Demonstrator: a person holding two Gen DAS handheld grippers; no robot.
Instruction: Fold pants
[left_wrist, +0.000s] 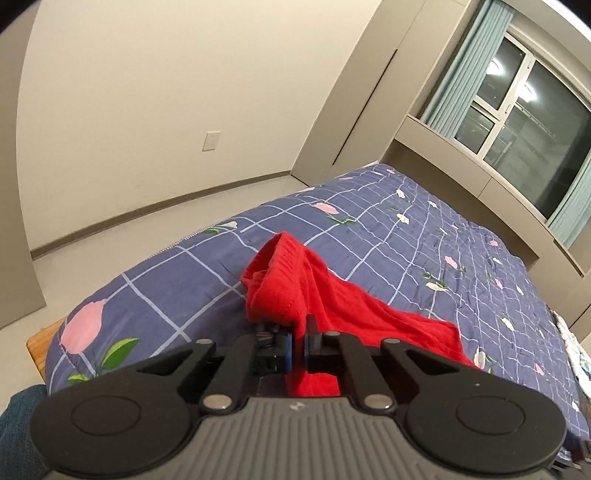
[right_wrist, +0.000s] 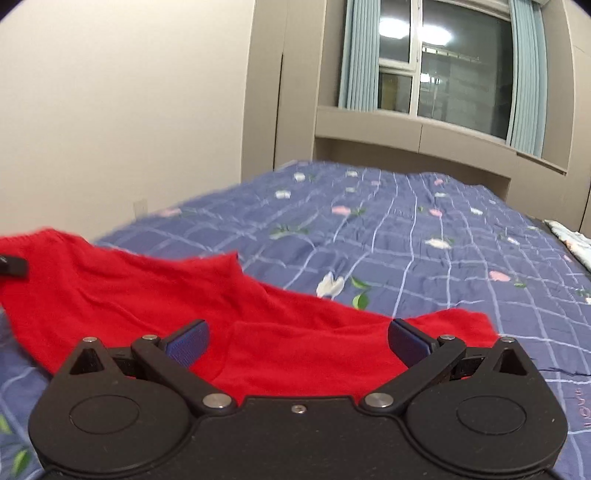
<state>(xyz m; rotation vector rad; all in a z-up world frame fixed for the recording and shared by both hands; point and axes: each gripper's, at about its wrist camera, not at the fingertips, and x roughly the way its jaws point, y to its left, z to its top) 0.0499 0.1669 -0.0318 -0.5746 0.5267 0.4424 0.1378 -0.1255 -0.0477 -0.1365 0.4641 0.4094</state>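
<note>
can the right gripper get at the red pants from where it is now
Probably yes: the right gripper is open with the red pants spread directly beneath and ahead on the bed quilt, nothing between.

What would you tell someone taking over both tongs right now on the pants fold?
Left tongs: shut on the red pants, pinching a bunch of cloth that lifts off the bed.
Right tongs: open, nothing between the pads, held just above the pants.
Pants: crumpled across the near part of the blue flowered quilt, one end bunched and raised near the left tongs, the rest trailing toward the right tongs.
Done: one grip taken; no neat fold visible yet.
Left: probably take a second hold with the right tongs, spread the pants flat, then fold.
</note>
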